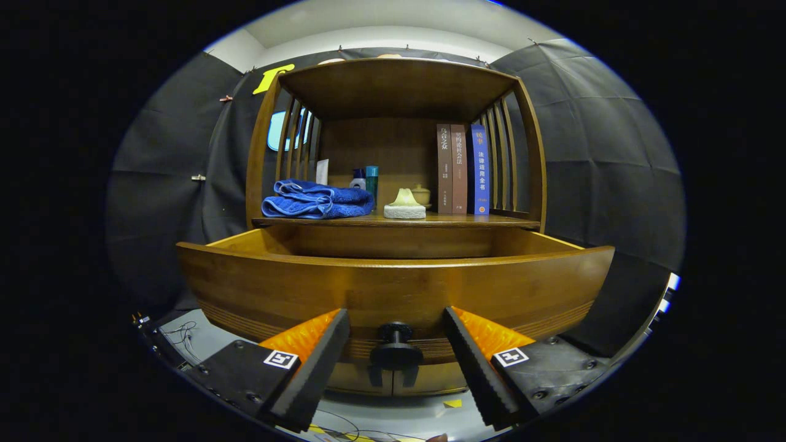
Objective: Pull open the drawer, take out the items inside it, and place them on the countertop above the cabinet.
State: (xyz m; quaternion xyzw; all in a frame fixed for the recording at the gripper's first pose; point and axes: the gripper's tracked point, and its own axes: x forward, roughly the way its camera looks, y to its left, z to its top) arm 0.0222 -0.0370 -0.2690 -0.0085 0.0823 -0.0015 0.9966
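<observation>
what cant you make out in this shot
- Inside of the pulled-out wooden drawer: gripper view, hidden by its own front panel.
- Small bottles behind the folded blue towel: partly covered.
- Black drawer knob between the open tool fingers: untouched.

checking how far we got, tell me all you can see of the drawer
The drawer is pulled well out from under the countertop. It looks like glossy brown wood, paler on the inner walls, with grooved lines low on its front. A dark round knob sits at the front's middle, between the fingers of the open claw, which do not touch it. Its floor and contents are hidden behind the front.
</observation>
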